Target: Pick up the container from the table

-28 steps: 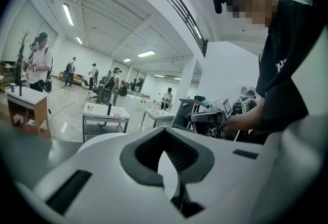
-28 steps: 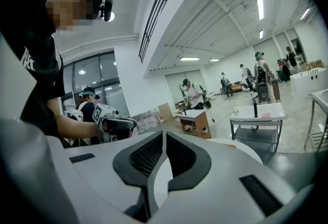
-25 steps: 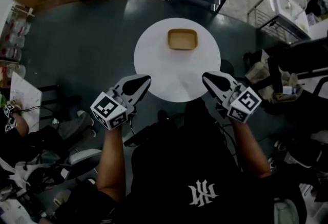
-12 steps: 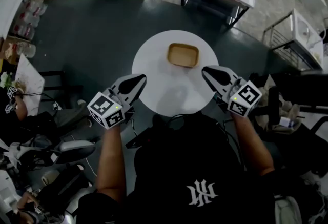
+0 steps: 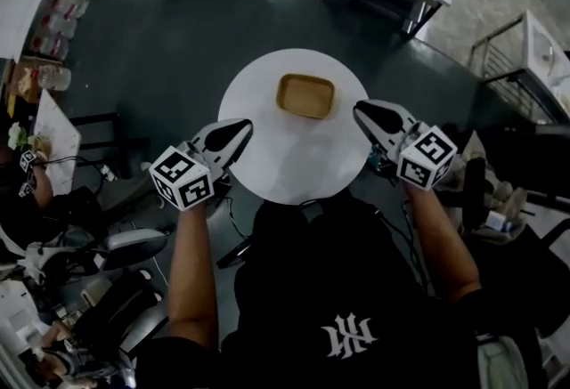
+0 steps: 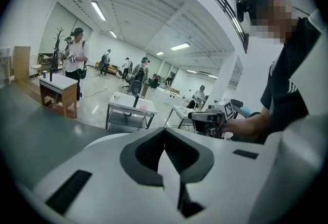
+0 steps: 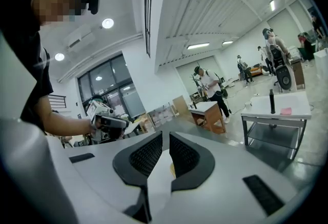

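Jaws closed, empty on left gripper [image 5: 239, 130] and right gripper [image 5: 362, 110]; both flank the container [image 5: 305, 96] on the table [image 5: 267, 175], probably staged for approach.

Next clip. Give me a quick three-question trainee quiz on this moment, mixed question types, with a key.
1. True or false: the container sits on the round white table.
2. Fill in: the jaws of the left gripper and right gripper are both ____.
3. What holds the container? A: left gripper. B: right gripper. C: neither.

Key: 1 true; 2 shut; 3 C.
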`<state>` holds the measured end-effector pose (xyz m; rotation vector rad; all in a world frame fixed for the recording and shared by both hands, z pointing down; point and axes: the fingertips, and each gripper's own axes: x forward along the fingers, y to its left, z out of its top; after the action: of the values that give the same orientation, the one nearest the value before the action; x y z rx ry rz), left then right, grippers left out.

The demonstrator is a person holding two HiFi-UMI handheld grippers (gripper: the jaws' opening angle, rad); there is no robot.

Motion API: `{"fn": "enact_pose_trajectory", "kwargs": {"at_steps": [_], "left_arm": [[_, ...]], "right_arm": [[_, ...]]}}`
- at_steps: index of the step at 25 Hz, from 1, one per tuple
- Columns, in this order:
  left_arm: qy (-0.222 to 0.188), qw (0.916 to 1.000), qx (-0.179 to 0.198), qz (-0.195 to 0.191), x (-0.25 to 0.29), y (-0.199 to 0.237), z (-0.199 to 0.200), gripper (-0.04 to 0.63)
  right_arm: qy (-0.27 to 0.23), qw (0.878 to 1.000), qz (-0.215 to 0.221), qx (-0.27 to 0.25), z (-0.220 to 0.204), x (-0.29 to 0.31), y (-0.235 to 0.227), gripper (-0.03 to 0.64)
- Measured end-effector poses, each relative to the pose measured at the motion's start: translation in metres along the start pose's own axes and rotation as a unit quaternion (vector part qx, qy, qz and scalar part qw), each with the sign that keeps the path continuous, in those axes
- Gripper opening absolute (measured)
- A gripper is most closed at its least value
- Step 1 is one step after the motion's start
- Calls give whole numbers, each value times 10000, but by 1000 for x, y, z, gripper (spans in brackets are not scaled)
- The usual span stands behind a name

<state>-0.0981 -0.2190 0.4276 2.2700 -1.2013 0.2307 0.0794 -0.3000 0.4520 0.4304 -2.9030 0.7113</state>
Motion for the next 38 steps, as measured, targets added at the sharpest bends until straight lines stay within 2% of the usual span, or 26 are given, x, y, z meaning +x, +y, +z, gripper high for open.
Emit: {"fn": "enact_pose_trajectory", "kwargs": {"at_steps": [5,10,13,16,28,38], "left_arm": [[111,9994,-337,-30,26,11,9,5],[243,9987,-415,-189,45,29,1,6],[461,9974,-460,-301,53,45,-9,6],[704,9953,-551,-379,63,65,-24,18],[1173,9813,-1498,-296,111,133,-89,70],[1536,9692,-1903,-297,139,162,-124,101]], "right_arm": [[-9,9992,-39,406,-14,7,-30,49],[-27,9965,-226,808,-28,25,-48,49],[-9,9936,-376,1065,-36,37,-56,59],[36,9903,-542,1281,-47,44,-65,97],[367,9702,-1238,2052,-103,58,-100,146],[705,9539,-1556,2467,-144,81,-118,184]]}}
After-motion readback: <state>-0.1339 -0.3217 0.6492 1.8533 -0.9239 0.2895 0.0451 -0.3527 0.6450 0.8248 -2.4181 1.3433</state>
